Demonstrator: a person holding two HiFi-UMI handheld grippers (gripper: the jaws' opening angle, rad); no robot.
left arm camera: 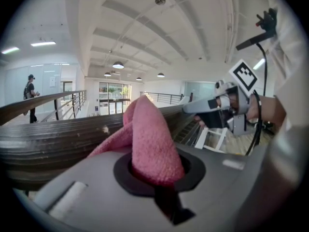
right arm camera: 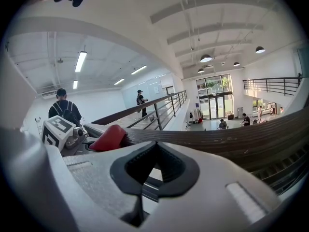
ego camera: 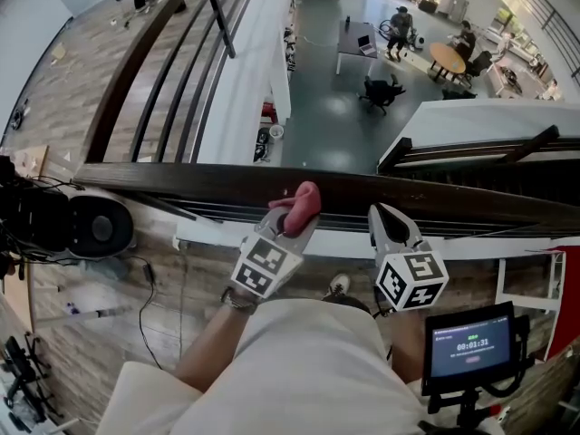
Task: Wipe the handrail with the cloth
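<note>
A dark wooden handrail (ego camera: 181,179) crosses the head view from left to right. My left gripper (ego camera: 292,217) is shut on a pink cloth (ego camera: 306,199), whose bunched end rests against the rail's near side. In the left gripper view the cloth (left arm camera: 147,139) fills the jaws of the left gripper (left arm camera: 159,190), with the handrail (left arm camera: 53,139) right behind it. My right gripper (ego camera: 378,211) is shut and holds nothing, its tip at the rail just right of the cloth. The right gripper view shows the right gripper (right arm camera: 153,170), the handrail (right arm camera: 231,134) and the cloth (right arm camera: 108,138) at the left.
Beyond the rail is a drop to a lower floor with tables (ego camera: 449,57) and seated people. A second railing (ego camera: 145,62) runs away at the far left. A black round device (ego camera: 91,227) and cables lie at the left; a timer screen (ego camera: 471,341) stands at the lower right.
</note>
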